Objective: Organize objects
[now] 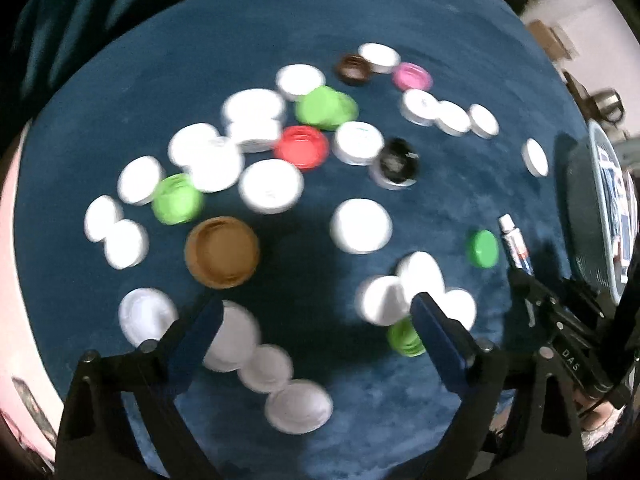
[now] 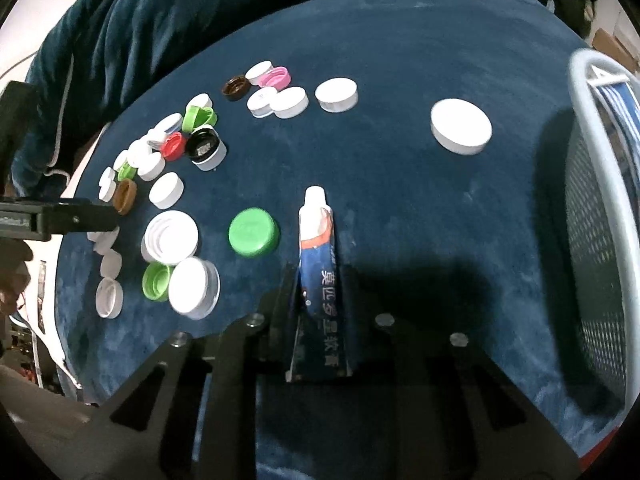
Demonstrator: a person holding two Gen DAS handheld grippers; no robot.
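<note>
Left wrist view: your left gripper (image 1: pixel 316 312) hangs over the blue cloth (image 1: pixel 440 20) with its jaws spread wide and nothing between the pads. The picture is blurred. Lids lie scattered across the cloth, most of them white. Take the brown lid (image 1: pixel 222 252) as landmark: it lies rim up just beyond the gripper's left finger. A green lid (image 1: pixel 177 199) sits just beyond it to the left, a red lid (image 1: pixel 302 147) farther off to the right, and a black lid (image 1: pixel 396 161) right of that. A pink lid (image 1: pixel 412 76) lies at the far side, well apart from the brown one. Far right of the brown lid, your right gripper (image 1: pixel 520 270) holds the tube (image 1: pixel 514 244), with a small green cap (image 1: pixel 483 248) just left of it.

Right wrist view: your right gripper (image 2: pixel 320 276) has its jaws pressed together on the tube (image 2: pixel 317 236), pinching its flat end; the white cap end points away, over the cloth (image 2: pixel 400 60). The brown lid (image 2: pixel 125 196) stands far left of the tube, near the left gripper's arm (image 2: pixel 60 220). Between lid and tube lies the green cap (image 2: pixel 253 232), top up. A lone white lid (image 2: pixel 461 126) rests well beyond the tube to the right, near the mesh basket (image 2: pixel 592 220) at the right edge.
</note>
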